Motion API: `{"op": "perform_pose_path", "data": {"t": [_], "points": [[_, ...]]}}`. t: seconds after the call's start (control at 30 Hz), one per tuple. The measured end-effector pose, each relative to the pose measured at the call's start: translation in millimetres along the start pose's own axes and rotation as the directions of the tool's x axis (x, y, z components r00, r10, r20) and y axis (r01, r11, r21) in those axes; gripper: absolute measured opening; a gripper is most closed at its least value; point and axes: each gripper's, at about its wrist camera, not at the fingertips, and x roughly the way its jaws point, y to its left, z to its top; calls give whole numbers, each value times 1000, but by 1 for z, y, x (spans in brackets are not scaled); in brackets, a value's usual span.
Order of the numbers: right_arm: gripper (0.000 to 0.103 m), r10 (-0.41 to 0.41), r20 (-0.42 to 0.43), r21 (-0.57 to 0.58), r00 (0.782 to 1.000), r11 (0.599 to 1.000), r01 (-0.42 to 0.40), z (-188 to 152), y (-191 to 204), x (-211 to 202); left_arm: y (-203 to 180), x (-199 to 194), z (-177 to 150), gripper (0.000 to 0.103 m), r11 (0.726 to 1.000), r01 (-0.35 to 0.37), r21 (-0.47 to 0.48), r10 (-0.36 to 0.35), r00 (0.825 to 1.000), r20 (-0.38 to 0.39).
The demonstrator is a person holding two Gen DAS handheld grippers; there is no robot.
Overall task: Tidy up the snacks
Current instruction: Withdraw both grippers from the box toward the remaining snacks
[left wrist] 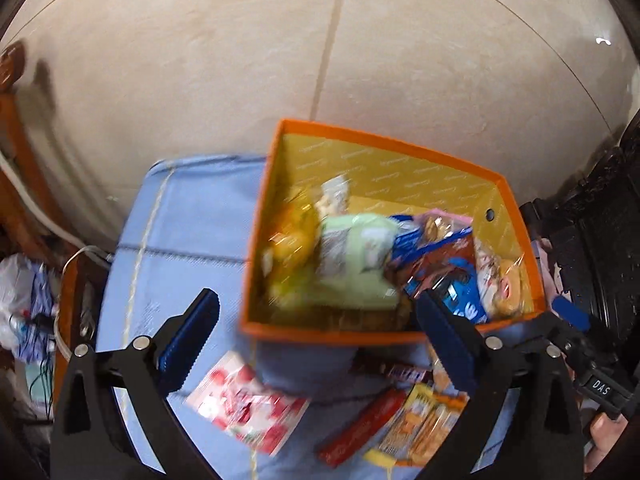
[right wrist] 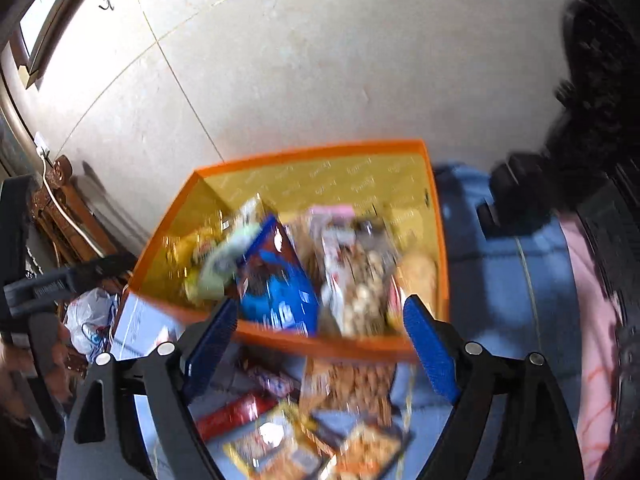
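We see an orange box (left wrist: 384,332) with a yellow printed lining standing open on a blue cloth (left wrist: 188,220), holding a jumble of snacks: a pale green packet (left wrist: 360,256) near the middle, a yellow wrapper (left wrist: 292,236) to its left, and a blue biscuit pack (left wrist: 460,292) and a clear bag of pale buns (left wrist: 504,280) to its right. Just outside the box's near wall we find more snacks lying flat on the cloth: a red-and-white packet (left wrist: 248,404), a long red bar (left wrist: 360,428) and an orange-yellow pack (left wrist: 420,424) close beside each other.
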Motion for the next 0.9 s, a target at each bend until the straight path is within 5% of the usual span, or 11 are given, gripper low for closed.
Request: {"op": "perform_pose_path", "data": {"t": [0.27, 0.47, 0.67, 0.9], "points": [[89, -35, -72, 56, 997, 998, 40, -61, -25, -34, 40, -26, -54, 97, 995, -7, -104, 1, 998, -58], [93, -50, -131, 65, 990, 996, 59, -103, -30, -46, 33, -35, -110, 97, 996, 12, -90, -23, 992, -121], [93, -30, -210, 129, 977, 990, 59, -137, -40, -41, -17, -22, -180, 97, 988, 37, 149, -4, 976, -217], [93, -19, -261, 128, 965, 990, 54, -160, -39, -41, -81, -3, -251, 97, 907, 101, 409, 29, 953, -300]]}}
